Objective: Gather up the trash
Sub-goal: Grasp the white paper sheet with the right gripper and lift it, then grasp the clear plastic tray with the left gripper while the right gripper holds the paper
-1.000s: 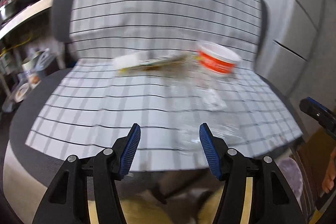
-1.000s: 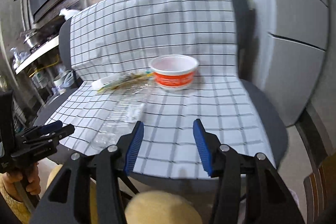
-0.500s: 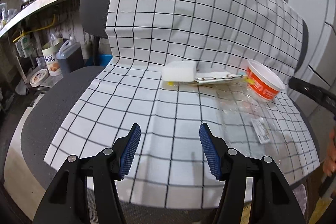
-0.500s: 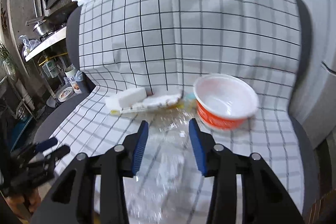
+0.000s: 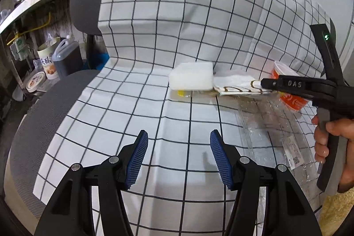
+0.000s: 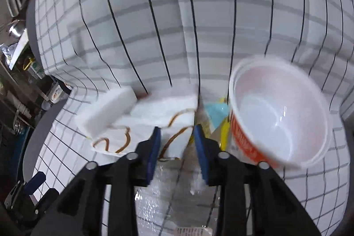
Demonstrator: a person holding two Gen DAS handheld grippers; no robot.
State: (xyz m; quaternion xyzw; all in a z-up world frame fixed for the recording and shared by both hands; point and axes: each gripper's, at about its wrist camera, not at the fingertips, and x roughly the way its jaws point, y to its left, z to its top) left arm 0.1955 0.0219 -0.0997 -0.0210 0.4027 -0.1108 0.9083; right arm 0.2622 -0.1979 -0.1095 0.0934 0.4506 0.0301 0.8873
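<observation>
Since the earlier frame, the right gripper (image 6: 176,141) has been brought close to the trash, its open fingers now straddling the near edge of the white paper wrapper (image 6: 154,123). Just left of them a white foam block (image 6: 106,110) is seen lying on the wrapper; just right, an orange-and-white bowl (image 6: 276,116) crowds in. Clear plastic film (image 6: 159,198) is spread beneath. The left gripper (image 5: 178,154) is held open and empty above the checked cloth (image 5: 137,103), well short of the block.
</observation>
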